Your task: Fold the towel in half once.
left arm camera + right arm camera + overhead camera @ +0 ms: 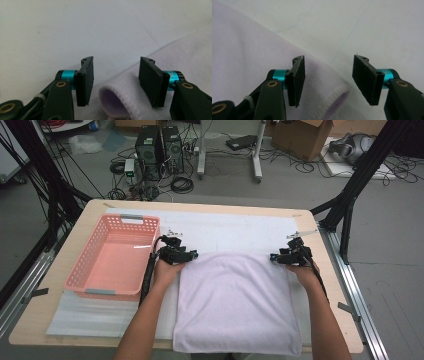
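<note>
A pale lilac towel (235,302) lies folded flat on the white mat, reaching to the table's near edge. My left gripper (192,254) sits at the towel's far left corner. In the left gripper view its jaws stand apart around that folded corner (117,100) without pressing it, so the left gripper (116,80) is open. My right gripper (273,256) is at the far right corner. Its jaws are wide apart over the towel's hemmed corner (334,100), and the right gripper (328,80) is open and holds nothing.
A pink plastic basket (116,257) stands empty on the left of the table, close to my left hand. The white mat (235,232) covers the table beyond the towel. Black frame posts (350,200) rise at the right; computers and cables lie on the floor behind.
</note>
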Demonstrator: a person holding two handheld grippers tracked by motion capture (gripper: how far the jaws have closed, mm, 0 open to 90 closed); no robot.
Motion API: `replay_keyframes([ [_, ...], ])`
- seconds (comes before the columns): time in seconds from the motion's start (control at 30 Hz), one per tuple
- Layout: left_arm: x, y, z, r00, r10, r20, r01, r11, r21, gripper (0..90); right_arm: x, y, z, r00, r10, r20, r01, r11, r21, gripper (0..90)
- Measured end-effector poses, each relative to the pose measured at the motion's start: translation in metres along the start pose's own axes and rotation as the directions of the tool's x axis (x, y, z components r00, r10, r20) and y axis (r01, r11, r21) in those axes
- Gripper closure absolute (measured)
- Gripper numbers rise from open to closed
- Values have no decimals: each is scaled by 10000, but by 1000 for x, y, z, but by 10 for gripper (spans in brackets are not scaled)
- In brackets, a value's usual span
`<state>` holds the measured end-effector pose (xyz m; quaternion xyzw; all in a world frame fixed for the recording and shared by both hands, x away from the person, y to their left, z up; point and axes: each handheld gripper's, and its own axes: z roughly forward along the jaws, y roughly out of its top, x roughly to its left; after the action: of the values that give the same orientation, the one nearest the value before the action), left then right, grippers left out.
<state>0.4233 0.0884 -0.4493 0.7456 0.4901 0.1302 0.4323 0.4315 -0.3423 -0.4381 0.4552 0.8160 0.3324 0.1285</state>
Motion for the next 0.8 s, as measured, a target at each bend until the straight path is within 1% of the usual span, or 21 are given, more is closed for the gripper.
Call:
replay_keyframes([
  [0.03, 0, 0, 0, 10000, 76, -1, -76, 10000, -1, 494, 1, 0, 0, 9998, -145, 109, 145, 9999, -4, 470],
  [0.07, -1, -1, -1, 9993, 383, -10, -383, 9992, 84, 544, 3, 0, -1, 9993, -311, 190, 310, 9995, 76, 535],
  [0.1, -1, -1, -1, 9977, 652, 187, -656, 9977, 192, 657, 3, 1, -3, 9989, -458, -30, 458, 9989, 131, 730],
  [0.13, -3, -2, -1, 9968, 637, 479, -650, 9975, 271, 809, 4, 1, -4, 9972, -521, -527, 532, 9984, 193, 821],
  [0.17, -5, -1, -1, 9968, 719, 354, -728, 9970, 263, 835, 8, 2, -4, 9959, -813, -385, 823, 9963, 253, 841],
  [0.2, -6, 0, -3, 9948, 986, 258, -991, 9949, 206, 846, 10, 3, -4, 9948, -967, -309, 977, 9947, 311, 851],
  [0.23, -6, 2, -5, 9956, 930, 72, -929, 9957, -62, 850, 11, 3, -5, 9943, -1018, -326, 1028, 9942, 304, 856],
  [0.27, -5, 4, -9, 9976, 687, 32, -684, 9962, -544, 851, 10, 3, -7, 9939, -1074, -252, 1078, 9940, 164, 857],
  [0.3, -5, 7, -13, 9984, 568, -12, -566, 9927, -1061, 852, 10, 4, -10, 9945, -1044, -114, 1041, 9943, -210, 858],
  [0.33, -7, 10, -17, 9980, 614, -167, -632, 9863, -1521, 853, 9, 6, -16, 9950, -994, -16, 990, 9923, -739, 859],
  [0.4, -8, 15, -23, 9978, 533, -395, -605, 9754, -2120, 854, 9, 9, -26, 9935, -1079, 376, 1128, 9783, -1738, 859],
  [0.43, -8, 18, -25, 9977, 430, -525, -547, 9680, -2450, 854, 9, 12, -31, 9911, -1216, 540, 1306, 9662, -2222, 860],
  [0.5, -8, 22, -30, 9979, 121, -642, -331, 9407, -3376, 854, 12, 15, -40, 9853, -1388, 994, 1634, 9353, -3139, 859],
  [0.53, -9, 23, -30, 9981, 56, -618, -269, 9368, -3488, 853, 13, 17, -43, 9845, -1260, 1220, 1622, 9186, -3604, 858],
  [0.57, -9, 22, -27, 9979, 55, -646, -279, 9357, -3517, 852, 14, 18, -44, 9839, -1126, 1385, 1575, 9132, -3759, 856],
  [0.63, -9, 20, -23, 9951, 136, -981, -460, 9405, -3367, 825, 15, 21, -39, 9728, -1111, 2030, 1805, 9132, -3653, 816],
  [0.67, -8, 20, -20, 9945, 12, -1045, -351, 9456, -3235, 739, 16, 21, -36, 9668, -1055, 2327, 1849, 9173, -3527, 720],
  [0.7, -8, 19, -18, 9939, -255, -1072, -87, 9516, -3072, 588, 15, 21, -32, 9667, -670, 2469, 1486, 9325, -3290, 585],
  [0.73, -6, 18, -17, 9933, -404, -1084, 76, 9579, -2871, 511, 12, 20, -28, 9717, -71, 2360, 815, 9481, -3073, 527],
  [0.77, -5, 17, -17, 9924, -392, -1163, 75, 9652, -2614, 469, 9, 19, -27, 9736, 358, 2255, 333, 9548, -2952, 509],
  [0.8, -5, 16, -16, 9916, -376, -1236, 63, 9698, -2440, 429, 7, 17, -27, 9701, 558, 2361, 128, 9601, -2794, 501],
])
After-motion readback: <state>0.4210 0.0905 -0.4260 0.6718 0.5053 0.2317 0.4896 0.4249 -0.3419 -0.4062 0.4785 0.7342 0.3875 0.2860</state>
